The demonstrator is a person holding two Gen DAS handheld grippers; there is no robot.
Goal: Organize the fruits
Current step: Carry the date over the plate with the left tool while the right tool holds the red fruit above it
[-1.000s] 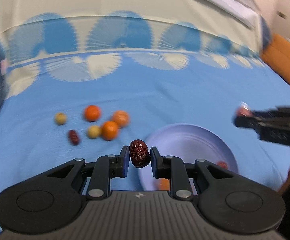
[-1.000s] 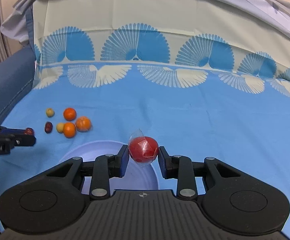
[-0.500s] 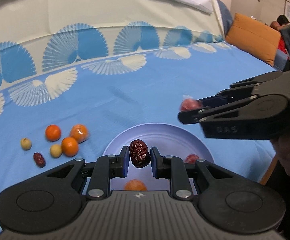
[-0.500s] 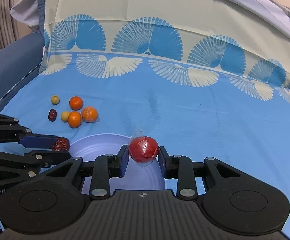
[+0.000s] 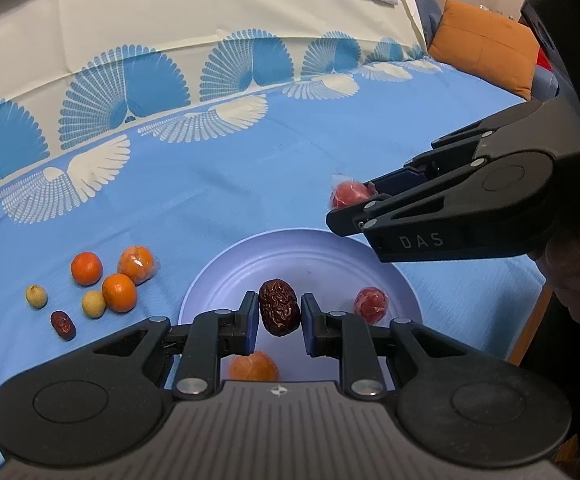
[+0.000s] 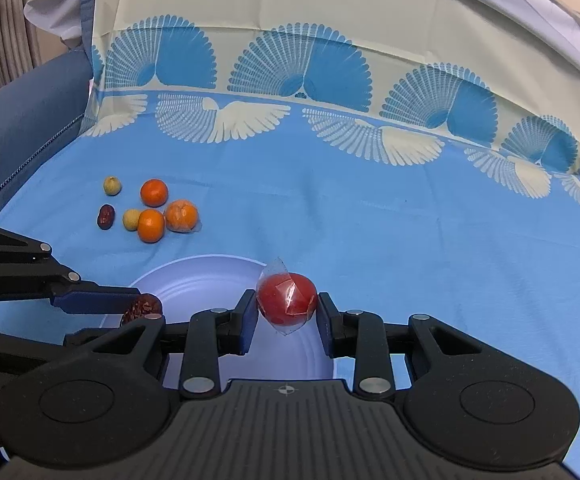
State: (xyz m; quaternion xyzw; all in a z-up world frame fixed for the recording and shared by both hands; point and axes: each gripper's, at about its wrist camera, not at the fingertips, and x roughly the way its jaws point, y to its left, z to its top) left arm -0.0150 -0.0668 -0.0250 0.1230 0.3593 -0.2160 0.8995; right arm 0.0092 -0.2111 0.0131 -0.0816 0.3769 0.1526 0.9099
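Observation:
My left gripper [image 5: 279,314] is shut on a wrinkled dark red date [image 5: 279,307] and holds it above the pale lilac plate [image 5: 226,280]. My right gripper [image 6: 287,312] is shut on a plastic-wrapped red fruit [image 6: 286,298] above the plate's right part [image 6: 194,276]. On the plate lie a wrapped red fruit [image 5: 371,306] and a wrapped orange fruit [image 5: 253,367]. On the blue cloth to the left lie several loose fruits: oranges [image 5: 119,292], small yellow-green fruits [image 5: 93,304] and a date [image 5: 63,325].
The blue cloth with a fan pattern [image 6: 410,220] covers the surface and rises at the back. An orange cushion [image 5: 486,46] lies at the far right. A dark blue sofa arm [image 6: 18,120] bounds the left side. The cloth's near edge drops off at the right [image 5: 530,320].
Both grippers have moved in over the plate and closer to each other, each still holding its fruit. The loose fruits have not moved.

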